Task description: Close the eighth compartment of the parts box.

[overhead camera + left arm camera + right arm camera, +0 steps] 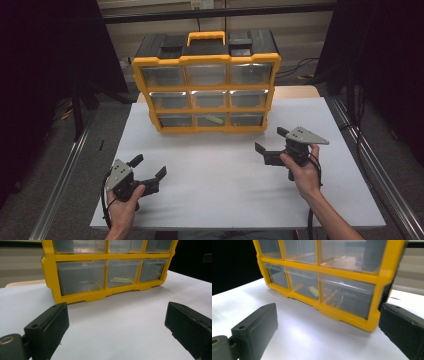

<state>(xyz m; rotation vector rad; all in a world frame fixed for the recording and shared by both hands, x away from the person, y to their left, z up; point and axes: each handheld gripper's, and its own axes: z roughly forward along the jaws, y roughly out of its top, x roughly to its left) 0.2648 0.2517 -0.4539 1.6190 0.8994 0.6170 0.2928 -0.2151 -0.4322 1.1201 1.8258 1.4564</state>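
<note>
A yellow and black organizer cabinet (pixel 206 82) with clear drawers in three rows stands at the back middle of the white table (pixel 220 170). Its bottom middle drawer holds a small pale green piece (pixel 214 119), which shows through the drawer fronts (pixel 121 279) (pixel 313 290). My left gripper (pixel 148 166) is open near the front left, held low over the table, nothing between its jaws. My right gripper (pixel 271 140) is open at the right, in front of the cabinet's right corner (pixel 372 320), also holding nothing. Both point at the cabinet (pixel 107 272).
Metal rails (pixel 60 180) run along both sides of the table. Black curtains hang left and right. Cables lie on the floor behind the cabinet at the right (pixel 300 67).
</note>
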